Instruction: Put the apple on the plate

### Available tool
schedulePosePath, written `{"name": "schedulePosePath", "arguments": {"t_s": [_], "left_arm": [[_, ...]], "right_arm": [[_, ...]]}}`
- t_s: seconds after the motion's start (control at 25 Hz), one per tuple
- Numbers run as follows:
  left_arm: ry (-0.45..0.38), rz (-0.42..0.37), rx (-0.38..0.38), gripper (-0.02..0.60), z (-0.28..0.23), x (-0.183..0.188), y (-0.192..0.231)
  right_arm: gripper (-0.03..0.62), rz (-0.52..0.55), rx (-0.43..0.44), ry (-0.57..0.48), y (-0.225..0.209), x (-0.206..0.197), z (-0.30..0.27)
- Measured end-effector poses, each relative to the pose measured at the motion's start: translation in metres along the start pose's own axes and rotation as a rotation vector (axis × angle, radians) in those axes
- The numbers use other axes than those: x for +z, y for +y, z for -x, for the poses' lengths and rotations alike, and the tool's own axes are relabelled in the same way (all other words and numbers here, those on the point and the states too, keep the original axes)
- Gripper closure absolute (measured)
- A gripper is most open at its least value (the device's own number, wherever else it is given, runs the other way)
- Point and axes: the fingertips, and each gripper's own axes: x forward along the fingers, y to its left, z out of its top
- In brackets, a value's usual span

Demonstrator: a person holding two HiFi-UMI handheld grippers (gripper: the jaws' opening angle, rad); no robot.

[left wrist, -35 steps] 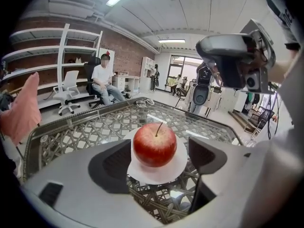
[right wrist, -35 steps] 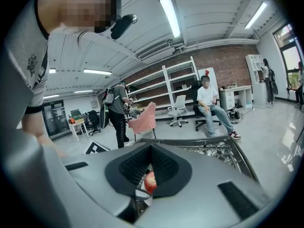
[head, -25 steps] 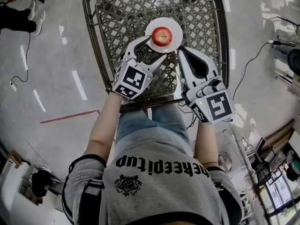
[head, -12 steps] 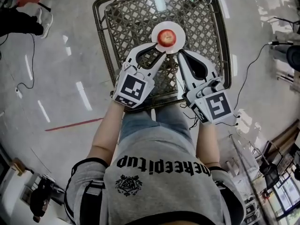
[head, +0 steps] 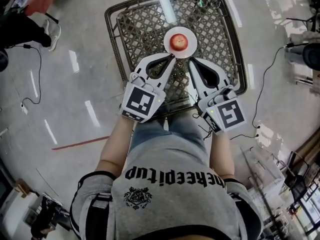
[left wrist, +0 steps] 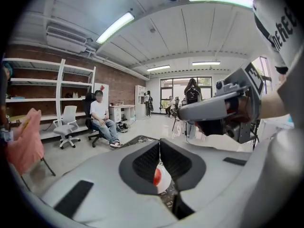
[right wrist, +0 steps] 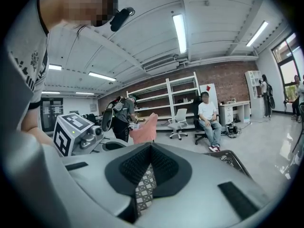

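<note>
1. The apple (head: 179,42) is sitting on the small white plate (head: 168,47), roughly mid-table on the lattice-top table (head: 135,29).
2. The left gripper (head: 172,58) is just off the plate's near-left edge, its jaws pressed together with nothing in them.
3. The right gripper (head: 190,60) is just near-right of the plate. Its jaws are pressed together too, and empty.

This is looking like an open-plan lab or office workspace: strip lights (left wrist: 114,27) are running along a bare ceiling, white shelving (right wrist: 166,99) is standing against a brick wall (right wrist: 223,80), and a person (left wrist: 102,120) is sitting near a white office chair (left wrist: 66,122). Cables (head: 258,89) are trailing over the glossy grey floor (head: 65,99). Tall windows (left wrist: 183,87) are letting in daylight at the far end, where more people (left wrist: 170,103) are gathering.
</note>
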Motion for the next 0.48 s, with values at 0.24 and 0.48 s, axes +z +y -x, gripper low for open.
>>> {"name": "schedulePosePath", "arguments": {"t_s": [0.24, 0.48], "left_arm": [[-0.037, 0.006, -0.015, 0.561, 0.013, 0.008, -0.012], [-0.086, 0.011, -0.041, 0.561, 0.031, 0.031, -0.011]], "right_arm": [[0.586, 0.016, -0.013, -0.017, 0.013, -0.008, 0.012], [0.585, 0.026, -0.025, -0.036, 0.025, 0.001, 0.010]]}}
